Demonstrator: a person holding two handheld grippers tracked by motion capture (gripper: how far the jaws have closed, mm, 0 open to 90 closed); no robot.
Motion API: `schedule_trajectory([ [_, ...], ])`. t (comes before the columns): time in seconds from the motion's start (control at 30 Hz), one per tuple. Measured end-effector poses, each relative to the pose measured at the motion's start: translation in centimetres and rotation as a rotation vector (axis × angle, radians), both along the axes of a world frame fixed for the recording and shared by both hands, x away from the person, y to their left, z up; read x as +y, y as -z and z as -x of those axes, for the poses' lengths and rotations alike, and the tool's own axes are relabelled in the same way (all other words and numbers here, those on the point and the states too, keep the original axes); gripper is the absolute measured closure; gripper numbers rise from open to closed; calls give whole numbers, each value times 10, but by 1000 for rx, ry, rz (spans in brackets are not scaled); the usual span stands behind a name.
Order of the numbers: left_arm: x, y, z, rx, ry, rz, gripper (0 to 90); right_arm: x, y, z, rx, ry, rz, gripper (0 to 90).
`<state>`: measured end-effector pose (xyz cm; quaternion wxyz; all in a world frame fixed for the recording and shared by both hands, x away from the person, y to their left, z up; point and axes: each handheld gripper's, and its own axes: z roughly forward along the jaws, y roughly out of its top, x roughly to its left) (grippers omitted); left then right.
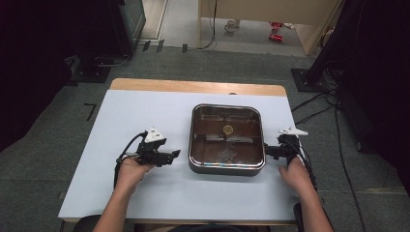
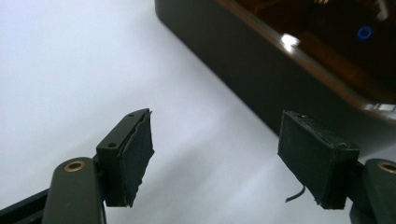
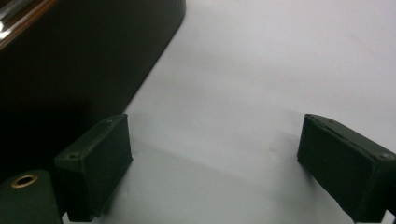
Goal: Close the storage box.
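Observation:
A square dark pan [image 1: 226,168] with a glass lid [image 1: 212,121] and a small round knob [image 1: 227,129] sits on the white table [image 1: 145,111], right of centre. My left gripper [image 1: 177,153] lies low at the pan's left side, pointing at it, a short gap away. Its jaws are open with nothing between them; in the left gripper view [image 2: 217,135] the pan's dark wall [image 2: 243,60] rises just ahead. My right gripper [image 1: 267,151] is at the pan's right side, close to its wall [image 3: 70,65]. It [image 3: 215,140] is open over bare table.
The table's wooden far edge [image 1: 193,87] runs behind the pan. Grey carpet surrounds the table, with black equipment stands [image 1: 92,67] at the back left and cables [image 1: 314,106] on the floor at the right.

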<state>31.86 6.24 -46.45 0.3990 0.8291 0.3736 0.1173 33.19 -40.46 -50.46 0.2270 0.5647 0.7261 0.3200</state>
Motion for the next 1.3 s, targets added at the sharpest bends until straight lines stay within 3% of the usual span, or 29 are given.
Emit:
schedule_trajectory([
  [0.27, -6, 13, 9, 6, -6, -48, 250, 0, 0, 0, 0, 0, 0, 92],
  [0.43, -17, 19, 19, 21, 24, -52, 247, 0, 0, 0, 0, 0, 0, 92],
  [0.53, -24, 27, 23, 34, 43, -83, 228, 0, 0, 0, 0, 0, 0, 92],
  [0.8, -30, 35, 35, -55, 3, -92, 211, 0, 0, 0, 0, 0, 0, 92],
  [1.3, -31, 35, 35, -52, -12, -97, 186, 0, 0, 0, -1, 0, 0, 92],
])
